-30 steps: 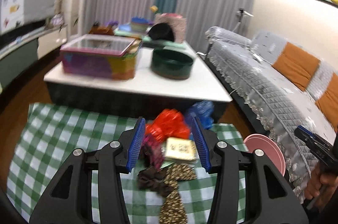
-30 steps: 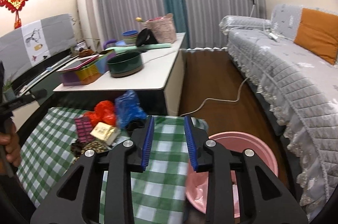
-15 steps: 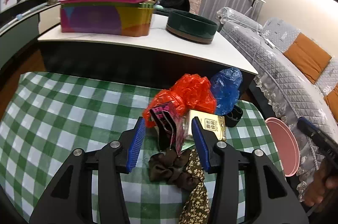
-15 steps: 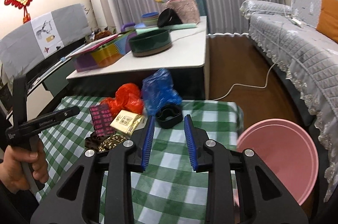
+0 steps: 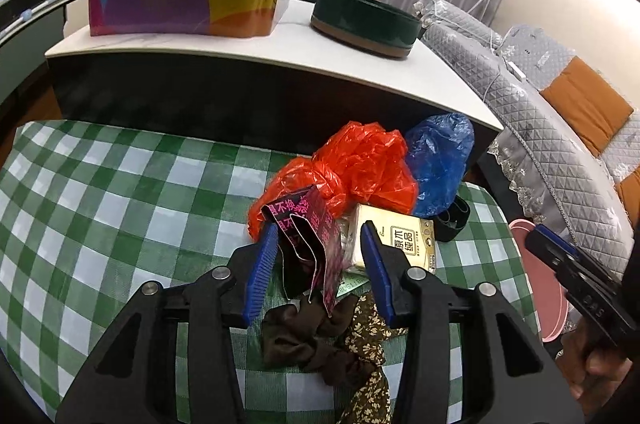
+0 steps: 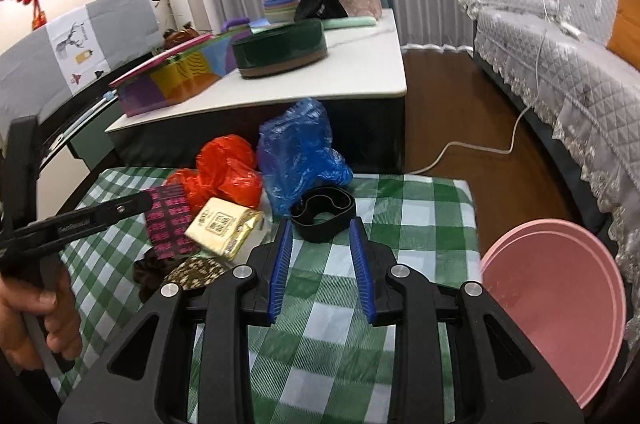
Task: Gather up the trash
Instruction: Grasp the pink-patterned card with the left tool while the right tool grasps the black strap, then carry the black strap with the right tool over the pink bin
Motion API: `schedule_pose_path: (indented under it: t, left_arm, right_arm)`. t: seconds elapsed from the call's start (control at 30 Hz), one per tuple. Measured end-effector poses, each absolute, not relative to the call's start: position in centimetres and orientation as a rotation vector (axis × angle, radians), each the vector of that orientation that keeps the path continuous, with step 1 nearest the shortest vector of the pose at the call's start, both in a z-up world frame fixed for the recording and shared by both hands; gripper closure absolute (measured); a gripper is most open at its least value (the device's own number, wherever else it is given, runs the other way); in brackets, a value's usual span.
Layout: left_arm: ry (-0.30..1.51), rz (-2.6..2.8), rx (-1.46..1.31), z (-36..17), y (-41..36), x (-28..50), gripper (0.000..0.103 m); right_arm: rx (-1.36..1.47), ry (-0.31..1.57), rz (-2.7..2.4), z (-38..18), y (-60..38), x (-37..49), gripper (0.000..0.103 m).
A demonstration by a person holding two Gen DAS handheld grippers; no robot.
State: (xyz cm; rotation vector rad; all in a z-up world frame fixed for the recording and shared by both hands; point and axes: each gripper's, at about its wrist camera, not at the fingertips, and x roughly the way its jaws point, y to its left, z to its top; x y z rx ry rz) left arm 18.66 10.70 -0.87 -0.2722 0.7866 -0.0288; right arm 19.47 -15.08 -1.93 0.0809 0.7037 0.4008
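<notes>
L gripper jaws apart, straddling black-pink wrapper (pink Chinese print, unreadable); gold pack reads "原木纯品". R gripper apart, empty, near black band.

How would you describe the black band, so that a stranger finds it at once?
Look at the green-and-white checked cloth and the pile of trash on it. At the pile's right end, in front of the crumpled blue plastic bag, lies the black elastic fabric band. It alone is a dark open loop.
</notes>
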Motion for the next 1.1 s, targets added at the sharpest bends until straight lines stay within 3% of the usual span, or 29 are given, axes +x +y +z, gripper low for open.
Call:
schedule_pose_path:
  t: [0.1, 0.13, 0.2, 0.43, 0.5, 0.57, 0.67, 1.1]
  left_arm:
    - [0.803, -0.023, -0.266, -1.3, 10.6, 18.7, 0.07]
    - [0.806, -0.022, -0.266, -1.4, 10.6, 18.8, 0.078]
    - [0.809, -0.013, -0.264, -1.4, 10.8, 18.9, 0.082]
    - [0.802, -0.005, -0.25, -1.1, 10.9, 19.1, 0.089]
    - [0.795, -0.007, -0.247, -0.9, 10.9, 19.1, 0.089]
    - [0.786, -0.008, -0.243, -0.6, 10.8, 19.2, 0.09]
    - [0.77, -0.017, -0.243, 0.0, 10.6, 19.2, 0.091]
    - [0.687, -0.049, -0.234, 2.9, 9.9, 17.7, 0.091]
  right_arm:
    - [0.128, 0.746, 0.391, -3.5, -14.8, 21.5, 0.072]
    - [0.14, 0.753, 0.39, -3.8, -14.7, 21.9, 0.072]
    - [0.162, 0.772, 0.387, -4.5, -14.4, 23.2, 0.071]
    - [0.219, 0.87, 0.326, -6.6, -13.6, 26.8, 0.066]
    - [0.241, 0.9, 0.32, -7.2, -13.7, 27.2, 0.07]
    - [0.239, 0.911, 0.317, -7.4, -13.7, 27.1, 0.087]
    - [0.228, 0.905, 0.313, -7.1, -13.6, 26.9, 0.093]
    - [0.107, 0.869, 0.286, -3.3, -15.2, 23.5, 0.096]
